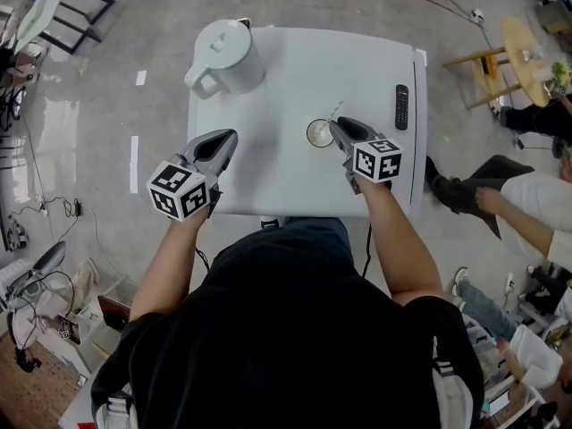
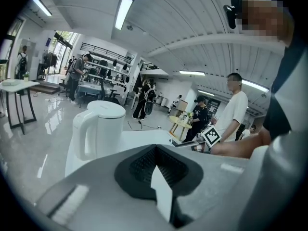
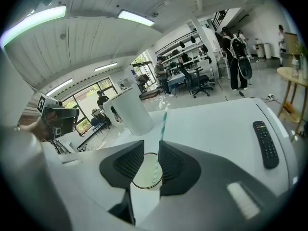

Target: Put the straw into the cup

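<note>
**straw in cup, right claw at the rim**

risk: the straw could be dragged back out, or the cup tipped, if the right gripper is pulled off sideways. the straw is seen close against one jaw pad, and the cup is judged light. a straight back-off is called for.

position: the straw's lower end is seen inside the cup rim, with its shaft rising between the jaws. the jaws are spread and nothing is pinched.

the left gripper is held well left of the cup, jaws pressed together on nothing. the kettle is far-left of the cup, the remote to its right.
</note>
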`<action>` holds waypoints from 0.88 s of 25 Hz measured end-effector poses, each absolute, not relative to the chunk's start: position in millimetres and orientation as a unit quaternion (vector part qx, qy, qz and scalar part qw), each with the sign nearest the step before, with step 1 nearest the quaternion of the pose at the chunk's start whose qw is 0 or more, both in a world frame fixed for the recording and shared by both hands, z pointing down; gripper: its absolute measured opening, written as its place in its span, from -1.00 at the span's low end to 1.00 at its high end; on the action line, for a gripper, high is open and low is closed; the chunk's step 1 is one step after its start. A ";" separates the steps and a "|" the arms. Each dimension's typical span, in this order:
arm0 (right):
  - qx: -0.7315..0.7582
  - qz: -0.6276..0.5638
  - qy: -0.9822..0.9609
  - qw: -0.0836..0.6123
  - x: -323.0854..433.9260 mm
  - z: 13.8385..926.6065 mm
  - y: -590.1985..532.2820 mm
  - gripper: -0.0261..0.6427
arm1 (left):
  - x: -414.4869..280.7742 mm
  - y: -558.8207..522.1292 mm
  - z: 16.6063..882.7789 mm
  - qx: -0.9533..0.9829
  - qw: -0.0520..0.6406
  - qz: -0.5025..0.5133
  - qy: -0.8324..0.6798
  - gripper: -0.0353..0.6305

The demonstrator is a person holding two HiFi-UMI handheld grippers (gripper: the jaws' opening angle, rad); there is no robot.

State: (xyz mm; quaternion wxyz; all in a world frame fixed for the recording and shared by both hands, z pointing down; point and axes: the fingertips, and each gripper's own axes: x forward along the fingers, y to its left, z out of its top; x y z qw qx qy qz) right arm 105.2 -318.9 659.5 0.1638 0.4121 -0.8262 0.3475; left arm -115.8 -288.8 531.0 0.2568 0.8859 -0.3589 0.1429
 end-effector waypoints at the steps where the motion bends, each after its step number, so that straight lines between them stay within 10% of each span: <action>1: 0.413 0.346 -0.826 0.164 105.3 658.0 -317.5 -0.56 | -116.0 -287.6 529.5 0.887 0.256 0.142 -0.359 -0.89; 22: 0.449 0.314 -0.823 0.153 115.9 604.9 -269.0 -0.56 | -131.7 -243.1 490.0 0.902 0.227 0.128 -0.343 -0.89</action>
